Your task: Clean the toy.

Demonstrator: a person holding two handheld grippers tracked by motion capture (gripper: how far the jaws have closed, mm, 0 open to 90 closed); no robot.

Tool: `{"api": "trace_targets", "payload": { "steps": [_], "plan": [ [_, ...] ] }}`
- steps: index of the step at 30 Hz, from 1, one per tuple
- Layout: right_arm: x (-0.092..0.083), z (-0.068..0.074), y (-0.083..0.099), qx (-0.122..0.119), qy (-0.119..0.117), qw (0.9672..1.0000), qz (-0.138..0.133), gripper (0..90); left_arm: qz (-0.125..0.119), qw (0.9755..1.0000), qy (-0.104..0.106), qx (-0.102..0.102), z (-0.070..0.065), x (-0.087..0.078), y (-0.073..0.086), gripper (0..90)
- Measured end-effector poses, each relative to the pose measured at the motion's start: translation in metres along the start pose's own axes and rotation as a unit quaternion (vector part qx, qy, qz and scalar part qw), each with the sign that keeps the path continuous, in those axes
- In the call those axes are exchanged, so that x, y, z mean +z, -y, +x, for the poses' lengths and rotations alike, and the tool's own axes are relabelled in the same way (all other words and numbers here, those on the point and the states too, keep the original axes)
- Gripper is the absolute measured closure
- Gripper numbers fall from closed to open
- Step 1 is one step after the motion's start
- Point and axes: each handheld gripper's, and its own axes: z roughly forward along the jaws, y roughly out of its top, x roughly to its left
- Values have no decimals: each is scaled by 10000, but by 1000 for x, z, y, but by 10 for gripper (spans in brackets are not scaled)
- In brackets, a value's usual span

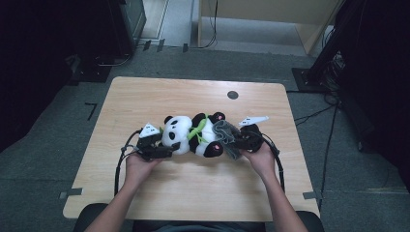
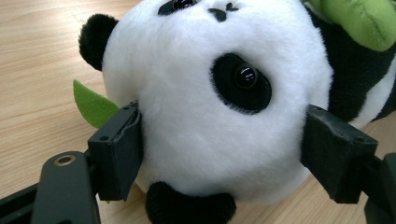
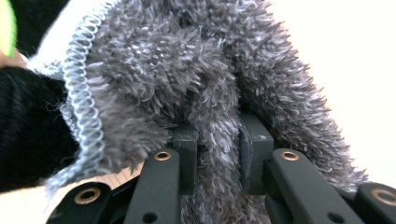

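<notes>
At the centre of the high view, a black-and-white plush panda (image 1: pixel 193 135) lay on the pale wooden tabletop (image 1: pixel 193 188). The left gripper (image 1: pixel 162 149) had its fingers clamped on the panda's white head; the right gripper (image 1: pixel 241 143) pinched a fuzzy grey cloth (image 1: pixel 227 137) draped against the panda.

- The bench (image 1: pixel 159 94) is pale wood with rounded corners, and a small dark round spot (image 1: pixel 232 94) sits near its far edge.
- Grey carpet floor (image 1: pixel 58 145) lies all around it (tape marks show here and there).
- Dark equipment (image 1: pixel 128 21) stands at the far left, black stands (image 1: pixel 333 43) at the far right.
- Light wooden furniture (image 1: pixel 270 12) stands beyond, and cables (image 1: pixel 314 115) trail across the floor.
</notes>
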Motion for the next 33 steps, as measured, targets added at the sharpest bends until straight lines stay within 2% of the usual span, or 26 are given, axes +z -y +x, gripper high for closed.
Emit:
{"api": "trace_targets", "payload": {
  "steps": [5,9,11,14,15,19,21,25,33],
  "plan": [
    [-4,0,-1,19,-106,9999,-58,736,5,10000,8,-14,0,0,0,207],
    [-11,4,-3,-237,-90,9995,-207,744,16,10000,-2,-2,0,0,0,207],
    [-17,7,-7,-292,-231,9984,-433,752,11,10000,2,-13,0,0,0,207],
    [-22,11,-11,-343,-272,9975,-546,755,10,10000,1,-20,0,0,0,207],
    [-25,16,-16,-411,-333,9961,-703,755,0,10000,-4,-16,-1,0,0,207],
    [-26,24,-26,-469,-430,9946,-824,755,-10,10000,-23,4,-1,0,2,206],
    [-24,32,-35,-587,-470,9938,-824,755,-28,10000,-47,21,-2,-1,3,206],
    [-19,38,-44,-622,-577,9928,-841,753,-53,10000,-60,33,-3,0,3,205],
    [-3,44,-50,-706,-702,9923,-739,726,-80,9999,-60,39,-3,0,4,201]
  ]
}}
